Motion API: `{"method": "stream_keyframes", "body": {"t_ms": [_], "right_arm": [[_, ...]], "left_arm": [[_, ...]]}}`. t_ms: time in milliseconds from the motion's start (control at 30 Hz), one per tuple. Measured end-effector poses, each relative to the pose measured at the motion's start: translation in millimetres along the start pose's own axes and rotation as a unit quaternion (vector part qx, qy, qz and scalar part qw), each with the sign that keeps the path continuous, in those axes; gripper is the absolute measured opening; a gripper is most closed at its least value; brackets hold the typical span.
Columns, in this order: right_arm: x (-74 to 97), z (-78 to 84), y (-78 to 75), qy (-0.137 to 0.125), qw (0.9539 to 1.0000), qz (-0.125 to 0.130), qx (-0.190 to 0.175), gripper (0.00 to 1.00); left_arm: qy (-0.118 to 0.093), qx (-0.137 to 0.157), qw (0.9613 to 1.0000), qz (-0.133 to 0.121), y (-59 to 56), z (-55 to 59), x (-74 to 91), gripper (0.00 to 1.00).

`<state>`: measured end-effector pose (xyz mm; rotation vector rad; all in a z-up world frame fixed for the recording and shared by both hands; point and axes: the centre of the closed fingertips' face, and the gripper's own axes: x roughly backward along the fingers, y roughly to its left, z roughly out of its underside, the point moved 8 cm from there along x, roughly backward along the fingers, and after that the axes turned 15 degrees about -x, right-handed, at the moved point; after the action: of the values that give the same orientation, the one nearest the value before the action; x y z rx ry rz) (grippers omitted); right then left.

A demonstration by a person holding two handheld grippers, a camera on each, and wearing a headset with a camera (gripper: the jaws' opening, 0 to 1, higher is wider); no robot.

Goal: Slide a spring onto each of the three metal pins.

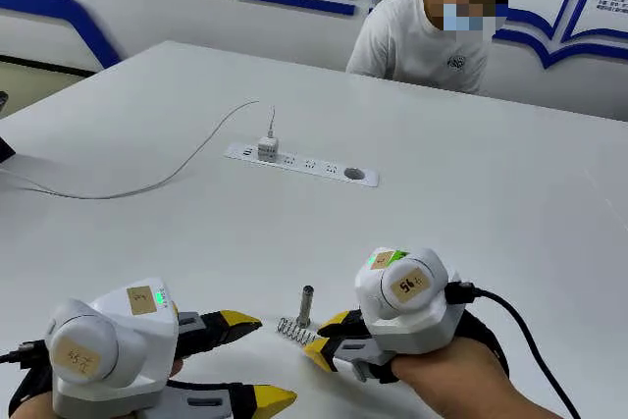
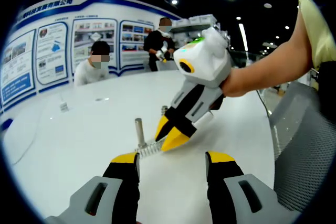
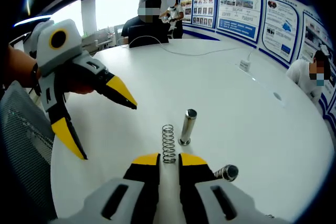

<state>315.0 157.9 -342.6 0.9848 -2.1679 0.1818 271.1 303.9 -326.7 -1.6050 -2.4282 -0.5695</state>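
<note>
A short metal pin [image 1: 306, 303] stands upright on the white table [image 1: 412, 203]. It is also in the right gripper view [image 3: 186, 126] and the left gripper view [image 2: 140, 131]. A small coil spring [image 3: 168, 141] lies on the table just left of the pin's base, its far end beside the base. My right gripper [image 3: 168, 160] is shut on the spring's near end; in the head view this gripper [image 1: 320, 339] sits low beside the spring [image 1: 289, 329]. My left gripper [image 1: 260, 360] stands open and empty, a little to the left. A second metal pin [image 3: 229, 171] lies by the right jaw.
A white power strip [image 1: 314, 166] with a plugged charger [image 1: 267, 148] and a thin cable [image 1: 167, 179] lies mid-table. A person in a white shirt [image 1: 422, 41] sits at the far edge. A black cord [image 1: 530, 340] trails from my right gripper.
</note>
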Motion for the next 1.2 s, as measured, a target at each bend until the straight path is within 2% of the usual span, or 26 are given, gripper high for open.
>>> {"method": "stream_keyframes", "body": {"t_ms": [267,533,900,1200], "right_arm": [[-5.6,3.2,-1.7,0.001,1.0000,-0.001,-0.008,0.13],[-2.5,4.8,-0.8,0.002,0.9998,-0.004,-0.017,0.12],[20.2,7.0,5.2,0.000,0.9999,-0.009,-0.008,0.11],[44.2,3.7,22.3,0.008,0.9989,-0.030,0.035,0.11]], "left_arm": [[0.001,0.000,1.0000,0.000,0.5,0.4,0.2,0.51],[0.004,-0.001,1.0000,-0.002,2.1,0.3,2.7,0.51],[0.002,-0.004,1.0000,0.001,-0.4,-2.9,0.2,0.50],[0.004,-0.020,0.9997,0.013,-6.3,-7.0,-3.0,0.48]]}}
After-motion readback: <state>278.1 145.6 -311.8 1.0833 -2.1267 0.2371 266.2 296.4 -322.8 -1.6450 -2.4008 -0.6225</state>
